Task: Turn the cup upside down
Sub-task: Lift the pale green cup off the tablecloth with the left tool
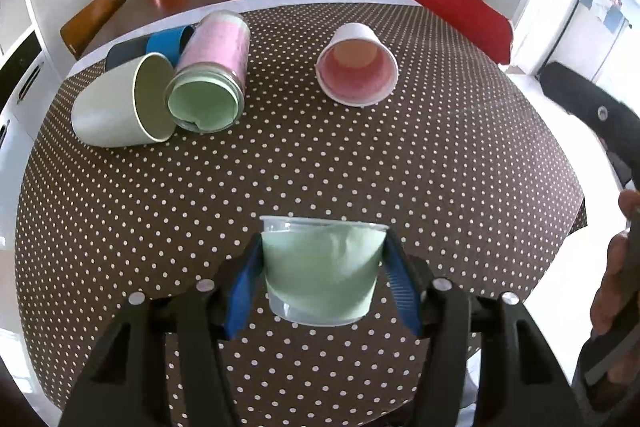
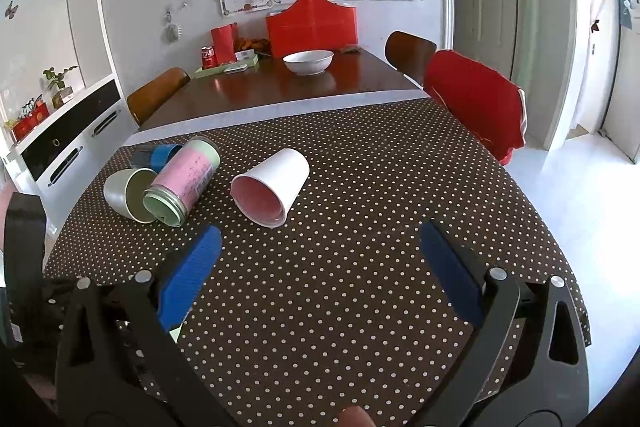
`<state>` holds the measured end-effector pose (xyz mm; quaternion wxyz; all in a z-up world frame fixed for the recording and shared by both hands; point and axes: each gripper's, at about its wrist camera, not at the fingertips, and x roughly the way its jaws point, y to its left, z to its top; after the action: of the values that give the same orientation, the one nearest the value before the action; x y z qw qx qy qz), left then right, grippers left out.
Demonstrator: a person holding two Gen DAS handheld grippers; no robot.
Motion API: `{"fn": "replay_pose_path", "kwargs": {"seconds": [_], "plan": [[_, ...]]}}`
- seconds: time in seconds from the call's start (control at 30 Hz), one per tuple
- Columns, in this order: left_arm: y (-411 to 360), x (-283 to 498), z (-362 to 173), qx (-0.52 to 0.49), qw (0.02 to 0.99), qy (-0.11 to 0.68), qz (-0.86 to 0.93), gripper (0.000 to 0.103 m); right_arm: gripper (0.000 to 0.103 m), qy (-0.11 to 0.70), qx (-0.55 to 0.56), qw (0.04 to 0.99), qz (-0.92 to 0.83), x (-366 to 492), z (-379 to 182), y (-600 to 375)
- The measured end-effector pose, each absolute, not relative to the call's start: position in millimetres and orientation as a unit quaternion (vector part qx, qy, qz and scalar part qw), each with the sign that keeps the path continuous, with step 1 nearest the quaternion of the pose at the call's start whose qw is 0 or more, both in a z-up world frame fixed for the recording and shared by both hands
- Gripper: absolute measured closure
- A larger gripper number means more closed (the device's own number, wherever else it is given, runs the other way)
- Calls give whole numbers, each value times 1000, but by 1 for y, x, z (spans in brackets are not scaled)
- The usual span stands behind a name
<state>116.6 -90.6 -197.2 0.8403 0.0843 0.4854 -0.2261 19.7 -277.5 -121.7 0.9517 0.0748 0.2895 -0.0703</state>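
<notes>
Clear plastic cup (image 1: 322, 269) with green paper inside sits at 6 o'clock, squeezed by the left gripper (image 1: 323, 283) above the dotted tablecloth (image 1: 320, 167), and too hard a squeeze could make it pop out, while the right gripper (image 2: 320, 259) is wide apart holding nothing.

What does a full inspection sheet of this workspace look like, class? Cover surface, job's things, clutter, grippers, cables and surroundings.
Surface: table with a brown dotted cloth.
Job's things: clear plastic cup with green lining, rim up, held off the cloth.
Clutter: white cup, pale green cup, pink jar and blue cup, all on their sides; jar touches the pale green cup.
Grippers: left gripper shut on the clear plastic cup; right gripper open, holding nothing.
Cables: nothing seen.
Surroundings: wooden table with white bowl and red can; red chair; certificates on the wall.
</notes>
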Motion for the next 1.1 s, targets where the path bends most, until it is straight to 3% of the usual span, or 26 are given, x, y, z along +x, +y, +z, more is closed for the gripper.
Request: {"fn": "replay_pose_path", "kwargs": {"seconds": [0.53, 1.1], "plan": [[-165, 114, -208, 275, 777, 462, -327, 44, 6, 291, 85, 948, -92, 15, -127, -296], [-155, 120, -213, 284, 781, 448, -329, 37, 6, 294, 81, 948, -90, 18, -129, -297]]}}
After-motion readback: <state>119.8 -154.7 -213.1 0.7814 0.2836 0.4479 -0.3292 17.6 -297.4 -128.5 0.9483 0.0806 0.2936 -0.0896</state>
